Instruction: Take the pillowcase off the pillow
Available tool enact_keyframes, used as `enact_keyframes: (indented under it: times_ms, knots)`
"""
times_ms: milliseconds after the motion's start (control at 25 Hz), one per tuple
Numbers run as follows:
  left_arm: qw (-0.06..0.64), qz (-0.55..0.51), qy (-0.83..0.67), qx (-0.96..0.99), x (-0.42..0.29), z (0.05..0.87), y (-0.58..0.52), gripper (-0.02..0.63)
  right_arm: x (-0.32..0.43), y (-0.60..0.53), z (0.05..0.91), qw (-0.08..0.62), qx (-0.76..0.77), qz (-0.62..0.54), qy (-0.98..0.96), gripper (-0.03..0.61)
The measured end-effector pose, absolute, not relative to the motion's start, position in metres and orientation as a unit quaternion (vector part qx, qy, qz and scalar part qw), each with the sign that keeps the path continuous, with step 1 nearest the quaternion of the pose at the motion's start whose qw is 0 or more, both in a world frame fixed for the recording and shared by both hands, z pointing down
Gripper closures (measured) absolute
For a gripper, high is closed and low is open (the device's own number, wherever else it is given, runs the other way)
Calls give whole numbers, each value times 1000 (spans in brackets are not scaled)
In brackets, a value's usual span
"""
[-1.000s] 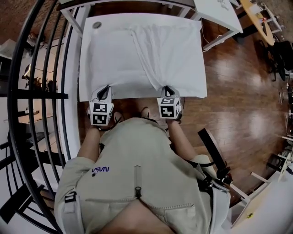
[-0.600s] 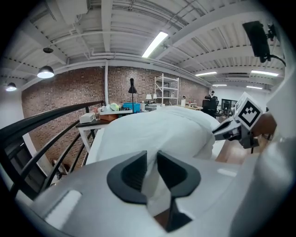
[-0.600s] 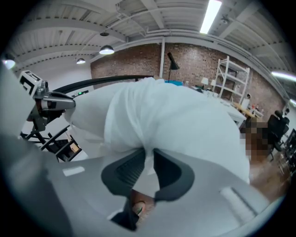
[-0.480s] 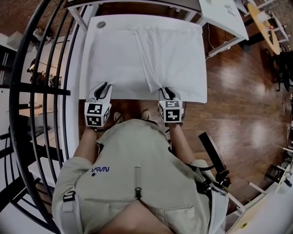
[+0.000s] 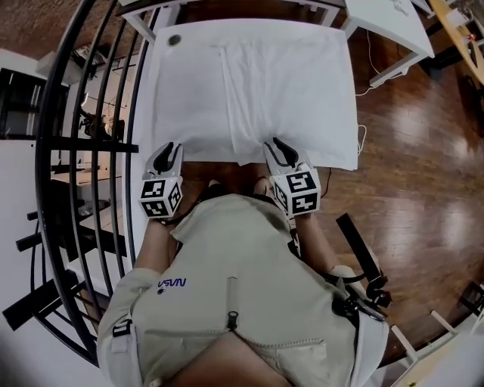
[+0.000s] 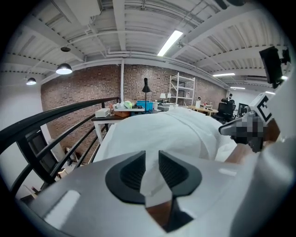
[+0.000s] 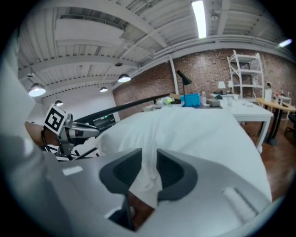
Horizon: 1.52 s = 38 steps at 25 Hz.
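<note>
A white pillow in its white pillowcase (image 5: 257, 83) lies flat on a white table (image 5: 161, 57), with a seam running down its middle. My left gripper (image 5: 168, 153) sits at the near left edge and my right gripper (image 5: 277, 149) at the near edge by the seam. In the left gripper view the jaws of the left gripper (image 6: 151, 169) have just been opening, with the pillowcase hem (image 6: 155, 192) loose between them. In the right gripper view the right gripper (image 7: 149, 169) has likewise been opening, and a wrinkled fold of pillowcase (image 7: 149, 178) hangs in its gap.
A black metal railing (image 5: 91, 143) curves along the left side of the table. Another white table (image 5: 386, 19) stands at the far right. Wooden floor (image 5: 412, 151) lies to the right. A round grommet (image 5: 175, 39) marks the table's far left corner.
Both grippers have lifted a little at the pillow's near edge, the right one more. Their jaws, shut a second ago, now stand slightly apart.
</note>
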<state>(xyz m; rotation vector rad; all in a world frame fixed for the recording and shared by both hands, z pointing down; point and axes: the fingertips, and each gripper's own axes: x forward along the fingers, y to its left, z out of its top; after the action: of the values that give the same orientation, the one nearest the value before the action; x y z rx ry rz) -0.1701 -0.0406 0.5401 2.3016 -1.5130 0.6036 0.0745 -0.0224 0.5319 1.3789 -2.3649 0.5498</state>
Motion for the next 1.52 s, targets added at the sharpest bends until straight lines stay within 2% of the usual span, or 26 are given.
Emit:
enact_keyframes:
  times_ms: [240,640,800,1080,1240,1320,1520]
  knots:
    - [108,202,-507,831,-150,509,-71,506,60,-49,498,133,493,154,-846,477]
    - [65,162,-427,887,-112,470,-180,416,34,-89,481,174,535,142,-815,477]
    - [57,157,-401,901,-105,475,-215,407,27,-111,465,189,554,121,-802,477]
    - [60,234,-361,901,-77,504,-257,374,20,-150,441,195,559,86,-801,477]
    - [94,302,-337,887,-61,541,-277,336,17,-181,435,199,539,73,-815,477]
    - [119,336,-312,881,-56,561,-271,358,15,-199,433,205,524,67,-824,477]
    - [129,354,-283,882,-48,573,-236,548,16,-258,451,260,493,60,-828,476]
